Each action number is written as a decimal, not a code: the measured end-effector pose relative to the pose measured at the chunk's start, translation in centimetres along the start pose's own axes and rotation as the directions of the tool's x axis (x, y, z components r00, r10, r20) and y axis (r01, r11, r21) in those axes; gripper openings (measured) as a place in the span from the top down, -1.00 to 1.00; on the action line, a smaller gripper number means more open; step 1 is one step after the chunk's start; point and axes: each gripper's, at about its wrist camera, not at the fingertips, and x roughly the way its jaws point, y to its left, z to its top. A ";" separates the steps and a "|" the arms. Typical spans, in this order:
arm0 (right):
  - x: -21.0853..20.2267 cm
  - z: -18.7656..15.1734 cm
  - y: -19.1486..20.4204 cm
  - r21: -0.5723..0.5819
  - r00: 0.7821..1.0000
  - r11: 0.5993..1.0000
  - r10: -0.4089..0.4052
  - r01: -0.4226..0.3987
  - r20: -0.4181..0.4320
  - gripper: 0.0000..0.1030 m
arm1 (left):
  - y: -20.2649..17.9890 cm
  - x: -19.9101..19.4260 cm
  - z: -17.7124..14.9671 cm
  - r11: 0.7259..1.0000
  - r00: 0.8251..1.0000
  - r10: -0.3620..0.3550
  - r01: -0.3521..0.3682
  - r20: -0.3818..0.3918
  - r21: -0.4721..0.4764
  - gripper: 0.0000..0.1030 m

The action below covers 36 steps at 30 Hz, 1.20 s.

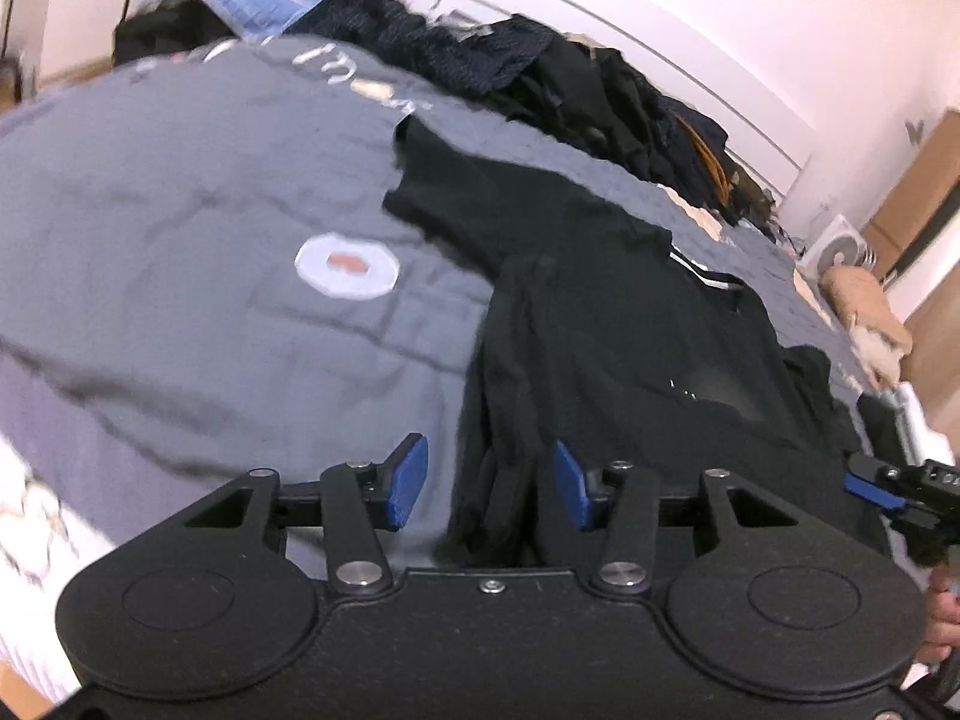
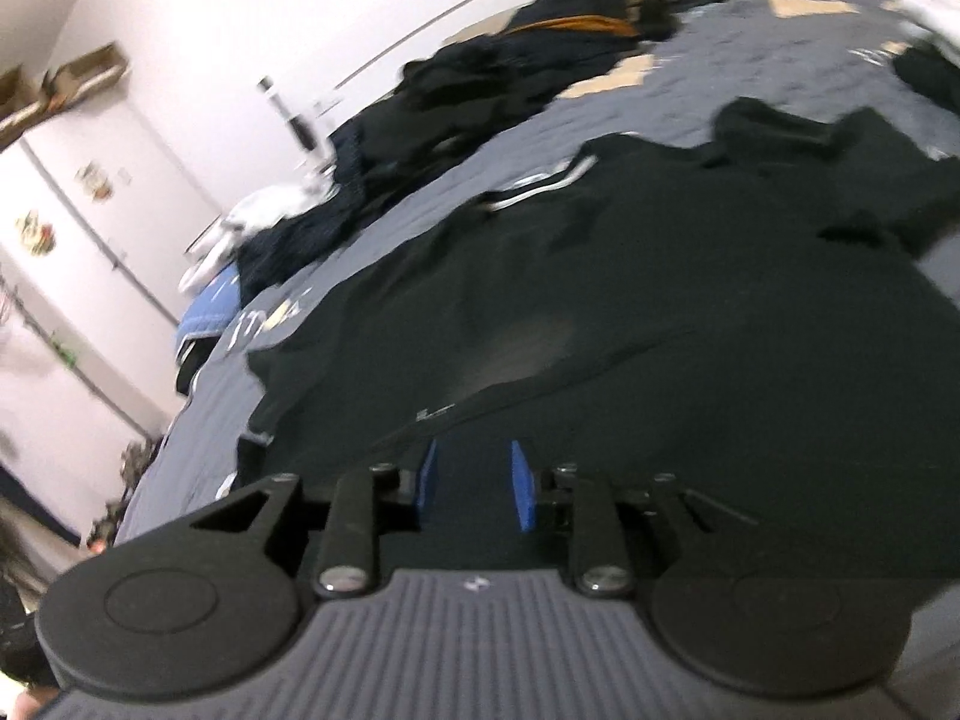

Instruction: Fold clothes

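- Here we see the left tool [image 1: 491, 483] released, a folded edge of the black T-shirt [image 1: 606, 324] between its pads, untouched.
- Our right tool [image 2: 474, 483] is released just above the shirt on the grey bedspread [image 1: 180, 192].

The shirt [image 1: 630, 324] is black, with a white-striped collar at one o'clock and small white print. The cover [image 1: 180, 210] is grey, bearing a white oval patch [image 1: 348, 269] with an orange centre at ten o'clock. The pile [image 1: 540, 72] at twelve is navy and black, with an orange streak. Gripper pads [image 1: 408, 480] are blue.
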 end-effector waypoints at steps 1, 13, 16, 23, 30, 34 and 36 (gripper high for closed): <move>0.2 -0.1 0.5 -0.003 1.000 1.000 0.002 -0.002 -0.005 0.48 | 0.5 0.0 -0.5 0.999 1.000 -0.005 0.005 -0.003 -0.039 0.11; 3.2 -1.8 6.9 -0.129 0.993 0.989 0.061 -0.073 -0.096 0.47 | 0.4 -0.5 -2.8 0.995 0.999 0.008 -0.005 0.032 -0.097 0.09; 4.6 -1.0 9.6 -0.177 0.987 0.976 0.103 -0.125 -0.127 0.47 | -1.4 0.0 -3.1 0.998 0.999 0.042 -0.043 0.025 0.047 0.06; 8.8 1.0 18.1 -0.388 0.971 0.897 0.147 -0.211 -0.187 0.27 | -4.0 0.6 -3.5 0.946 0.996 0.077 -0.089 0.050 0.313 0.08; 12.5 0.2 21.5 -0.472 0.961 0.852 0.119 -0.227 -0.248 0.22 | -3.7 1.9 -2.7 0.852 0.998 0.056 -0.044 -0.007 0.521 0.66; 13.0 -0.4 20.3 -0.438 0.954 0.867 0.125 -0.239 -0.273 0.20 | -2.2 1.9 -1.6 0.852 0.994 -0.021 0.074 -0.107 0.518 0.86; 13.7 -0.4 19.8 -0.425 0.955 0.877 0.110 -0.224 -0.277 0.20 | -1.4 1.5 -0.7 0.873 0.990 -0.055 0.110 -0.128 0.475 0.86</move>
